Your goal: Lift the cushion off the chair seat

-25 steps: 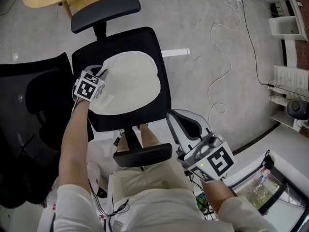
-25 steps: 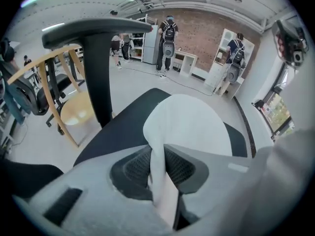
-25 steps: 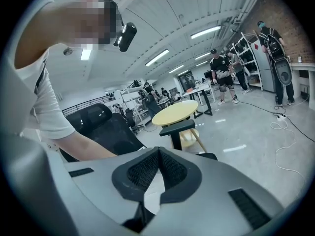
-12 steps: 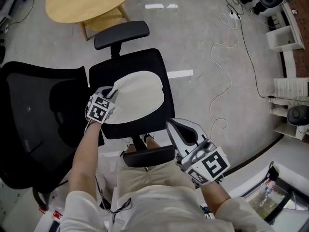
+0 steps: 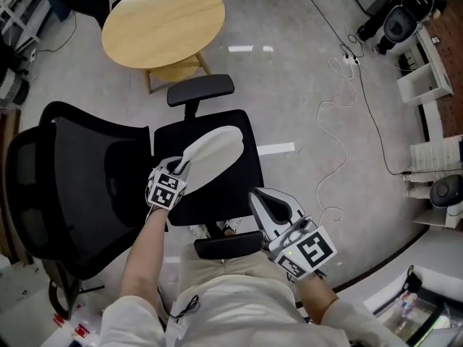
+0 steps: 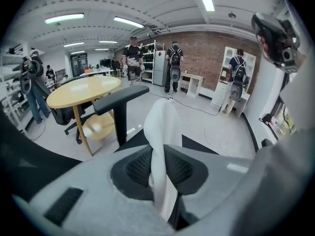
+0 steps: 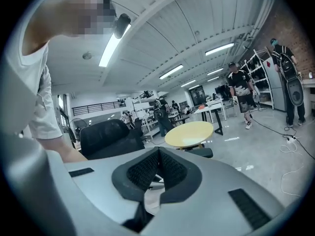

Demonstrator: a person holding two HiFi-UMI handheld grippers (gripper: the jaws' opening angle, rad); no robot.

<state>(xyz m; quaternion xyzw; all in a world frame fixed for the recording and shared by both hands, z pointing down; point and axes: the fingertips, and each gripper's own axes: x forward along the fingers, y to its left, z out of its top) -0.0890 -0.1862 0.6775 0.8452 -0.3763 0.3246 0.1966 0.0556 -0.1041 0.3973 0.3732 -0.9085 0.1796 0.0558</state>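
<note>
Head view, looking steeply down: a cream cushion (image 5: 211, 152) is tipped up on edge over the black chair seat (image 5: 242, 183). Whether its far edge is clear of the seat cannot be told. The left gripper (image 5: 181, 167) has its fingers clamped on the cushion's near edge. In the left gripper view the pale fabric is pinched between the dark pads and rises straight ahead of the fingertips. Beyond them stand a black armrest (image 5: 201, 90) and, farther off, a round wooden table (image 5: 163, 22). The right gripper (image 5: 256, 196) hangs to the right of the held edge, apart from the cushion, its fingers together on nothing.
</note>
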